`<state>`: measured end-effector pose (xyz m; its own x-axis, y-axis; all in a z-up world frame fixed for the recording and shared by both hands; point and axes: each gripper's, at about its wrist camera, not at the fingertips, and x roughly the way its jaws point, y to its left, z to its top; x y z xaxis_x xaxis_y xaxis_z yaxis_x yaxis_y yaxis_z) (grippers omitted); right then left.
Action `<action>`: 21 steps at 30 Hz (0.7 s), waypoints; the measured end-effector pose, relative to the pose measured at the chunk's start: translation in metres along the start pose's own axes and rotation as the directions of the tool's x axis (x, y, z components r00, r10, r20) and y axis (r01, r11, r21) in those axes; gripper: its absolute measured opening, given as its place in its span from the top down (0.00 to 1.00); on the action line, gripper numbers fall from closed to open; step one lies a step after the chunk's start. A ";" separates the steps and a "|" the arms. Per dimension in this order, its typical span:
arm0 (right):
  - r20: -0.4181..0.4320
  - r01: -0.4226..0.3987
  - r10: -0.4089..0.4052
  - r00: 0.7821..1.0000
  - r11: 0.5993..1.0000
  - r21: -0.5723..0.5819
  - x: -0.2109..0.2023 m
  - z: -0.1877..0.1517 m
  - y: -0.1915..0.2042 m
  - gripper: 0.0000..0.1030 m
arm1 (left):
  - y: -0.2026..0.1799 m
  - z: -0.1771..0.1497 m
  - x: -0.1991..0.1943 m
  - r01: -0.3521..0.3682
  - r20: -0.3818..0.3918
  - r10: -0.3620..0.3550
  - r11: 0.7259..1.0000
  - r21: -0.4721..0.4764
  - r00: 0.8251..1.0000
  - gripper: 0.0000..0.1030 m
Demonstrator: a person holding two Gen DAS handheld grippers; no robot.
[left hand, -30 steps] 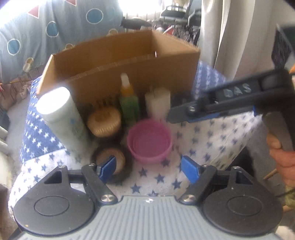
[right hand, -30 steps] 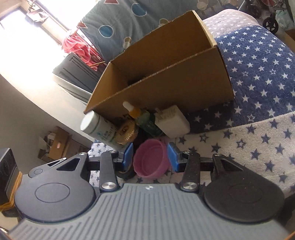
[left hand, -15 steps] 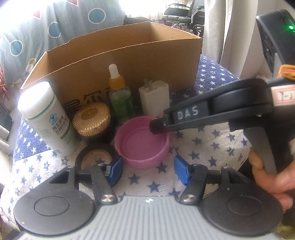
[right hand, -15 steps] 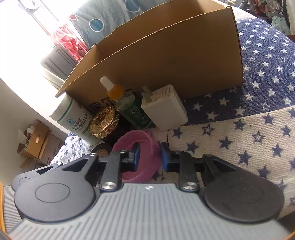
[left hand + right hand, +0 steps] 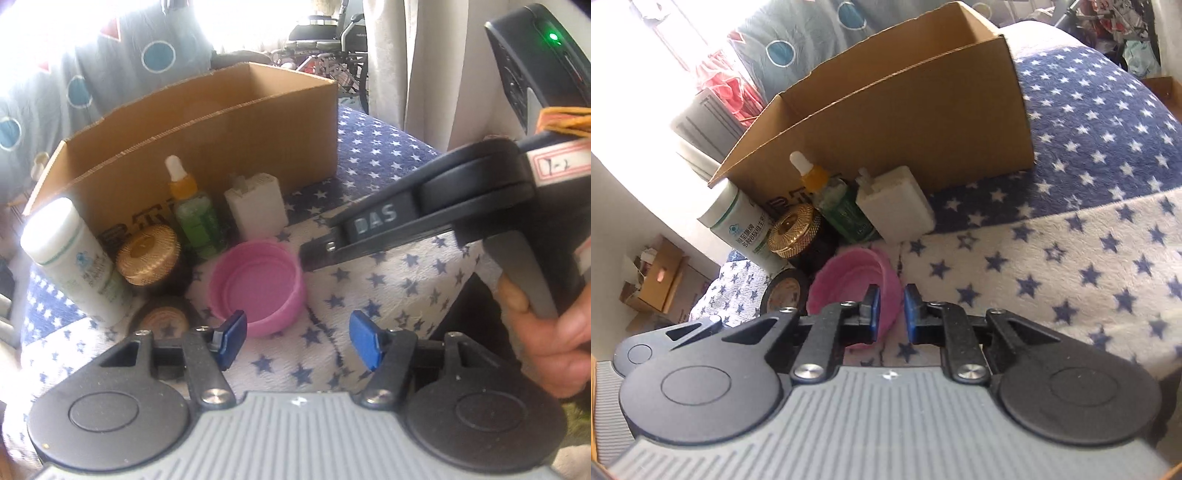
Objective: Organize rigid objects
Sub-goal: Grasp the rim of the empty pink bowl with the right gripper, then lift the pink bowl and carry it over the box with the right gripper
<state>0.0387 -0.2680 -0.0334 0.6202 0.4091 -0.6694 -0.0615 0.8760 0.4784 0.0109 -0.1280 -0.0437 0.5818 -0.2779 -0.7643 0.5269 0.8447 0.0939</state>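
A pink cap (image 5: 255,284) lies open side up on the star-print blanket (image 5: 388,295), in front of a cardboard box (image 5: 229,122). My right gripper (image 5: 892,314) is shut on the cap's (image 5: 849,284) near-right rim, one pad inside the wall and one outside. In the left wrist view its black fingers (image 5: 332,251) reach in from the right onto that rim. My left gripper (image 5: 297,341) hovers just in front of the cap. Its jaws are opening and only blanket shows between them.
Along the box front stand a white bottle (image 5: 70,258), a gold-lidded jar (image 5: 147,254), a green dropper bottle (image 5: 195,218) and a white charger plug (image 5: 256,210). A black tape roll (image 5: 162,319) lies left of the cap. A hand (image 5: 554,332) holds the right gripper's handle.
My right gripper's jaws straddled the whole cap, then slid onto its rim and shut there. The left gripper drew closer to the objects, and the right gripper's fingers dropped lower in its view.
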 end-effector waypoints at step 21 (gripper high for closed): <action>-0.026 -0.020 0.020 0.999 1.000 -0.010 0.029 0.006 0.006 0.74 | 0.017 0.017 0.041 -0.063 -0.053 0.062 0.998 -0.015 0.997 0.30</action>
<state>0.0608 -0.2525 -0.0469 0.5984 0.4329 -0.6742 -0.0819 0.8701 0.4860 0.0544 -0.1325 -0.0619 0.5797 -0.2003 -0.7898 0.4796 0.8675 0.1320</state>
